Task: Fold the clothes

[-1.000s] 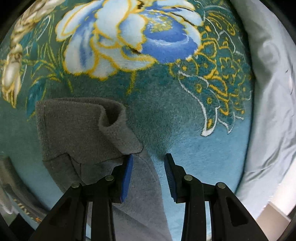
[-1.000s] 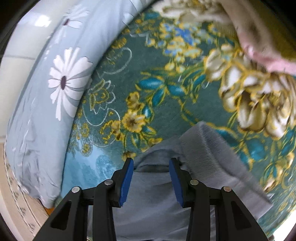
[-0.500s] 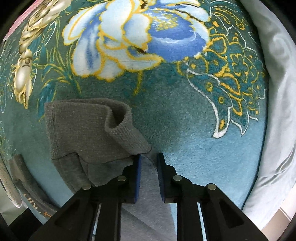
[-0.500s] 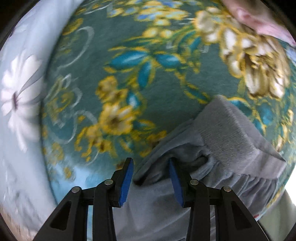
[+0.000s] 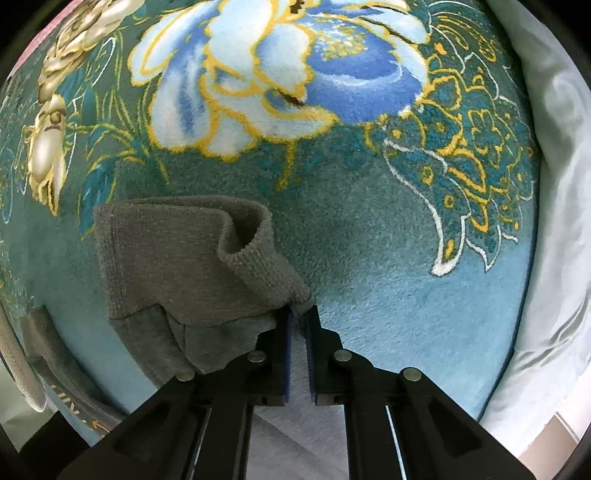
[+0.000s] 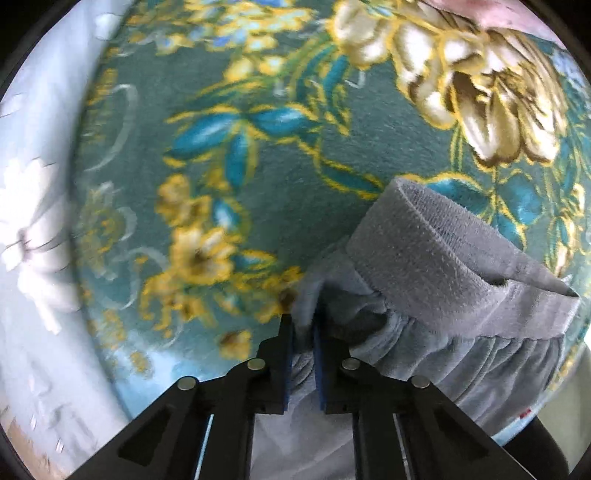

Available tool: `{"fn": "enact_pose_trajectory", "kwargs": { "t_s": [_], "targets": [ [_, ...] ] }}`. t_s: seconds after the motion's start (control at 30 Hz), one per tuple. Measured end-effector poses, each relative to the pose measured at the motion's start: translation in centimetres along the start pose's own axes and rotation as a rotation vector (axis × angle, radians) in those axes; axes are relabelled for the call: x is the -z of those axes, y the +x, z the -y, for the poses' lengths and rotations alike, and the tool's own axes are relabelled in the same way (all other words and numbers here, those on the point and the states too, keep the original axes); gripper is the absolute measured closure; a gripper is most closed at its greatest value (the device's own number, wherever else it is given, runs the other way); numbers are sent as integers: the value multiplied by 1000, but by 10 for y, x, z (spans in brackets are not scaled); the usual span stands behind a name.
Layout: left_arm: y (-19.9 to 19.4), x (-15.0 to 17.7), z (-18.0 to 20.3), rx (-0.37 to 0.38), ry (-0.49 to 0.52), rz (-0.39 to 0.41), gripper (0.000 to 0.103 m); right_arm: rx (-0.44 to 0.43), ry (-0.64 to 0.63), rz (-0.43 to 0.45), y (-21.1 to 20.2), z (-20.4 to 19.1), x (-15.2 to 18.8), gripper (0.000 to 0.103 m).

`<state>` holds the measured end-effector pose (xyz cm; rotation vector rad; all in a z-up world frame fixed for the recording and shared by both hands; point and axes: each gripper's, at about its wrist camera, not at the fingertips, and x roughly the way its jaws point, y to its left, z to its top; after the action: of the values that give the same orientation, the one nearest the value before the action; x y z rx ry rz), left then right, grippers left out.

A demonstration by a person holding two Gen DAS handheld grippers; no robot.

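Where both tongs (image 5: 298, 314) (image 6: 303, 325) pinch: soft grey garment (image 6: 424, 314), ribbed waistband (image 5: 177, 254)

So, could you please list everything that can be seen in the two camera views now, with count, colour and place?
Grey garment: one, grey, ribbed cuff or band in each view, lying on the blanket; edges pinched by both tools.
Floral blanket: one, teal with blue, white and yellow flowers, under the garment, filling both views.
Pale bedding: one, whitish blue, along the right edge of the left view.
Daisy-print bedding: one, light blue with white flowers, along the left edge of the right view; blurred.
Pink fabric: one, pink, top right of the right view.
Left tool: one, black with blue pads, shut on the garment.
Right tool: one, black with blue pads, shut on the garment.
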<state>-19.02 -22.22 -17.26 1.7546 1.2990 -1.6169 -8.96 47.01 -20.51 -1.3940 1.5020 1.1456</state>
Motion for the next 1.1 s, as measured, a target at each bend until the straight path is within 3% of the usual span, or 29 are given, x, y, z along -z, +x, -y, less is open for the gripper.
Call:
{"fn": "enact_pose_trajectory", "kwargs": {
  "t_s": [0.13, 0.23, 0.4, 0.47, 0.6, 0.63, 0.73, 0.83, 0.97, 1.07, 1.1],
  "targets": [
    [-18, 1, -4, 52, 27, -2, 100, -108, -63, -4, -27, 3, 12, 93],
    [-44, 1, -8, 128, 49, 4, 100, -248, -87, 2, -59, 10, 23, 93],
    [-113, 16, -41, 398, 153, 77, 100, -515, -202, 40, -109, 41, 45, 94],
    [-132, 29, -84, 482, 216, 125, 100, -538, -236, 58, -119, 73, 57, 94],
    [-140, 41, -135, 403, 282, 142, 100, -439, -175, 20, -101, 138, 68, 94],
    [-137, 40, -136, 370, 268, 129, 100, -423, -154, 11, -97, 152, 72, 94],
    [-103, 43, -195, 285, 158, 81, 100, -373, -117, -1, -86, 181, 80, 94],
    [-76, 45, -233, 236, 67, 49, 100, -353, -106, -6, -77, 187, 82, 94],
    [-76, 51, -237, 254, 37, 49, 100, -363, -165, 13, -91, 164, 82, 94],
    [-100, 50, -217, 327, 110, 101, 100, -382, -204, 41, -110, 163, 80, 95],
    [-109, 51, -212, 356, 135, 119, 100, -388, -214, 52, -115, 165, 80, 101]
  ]
}}
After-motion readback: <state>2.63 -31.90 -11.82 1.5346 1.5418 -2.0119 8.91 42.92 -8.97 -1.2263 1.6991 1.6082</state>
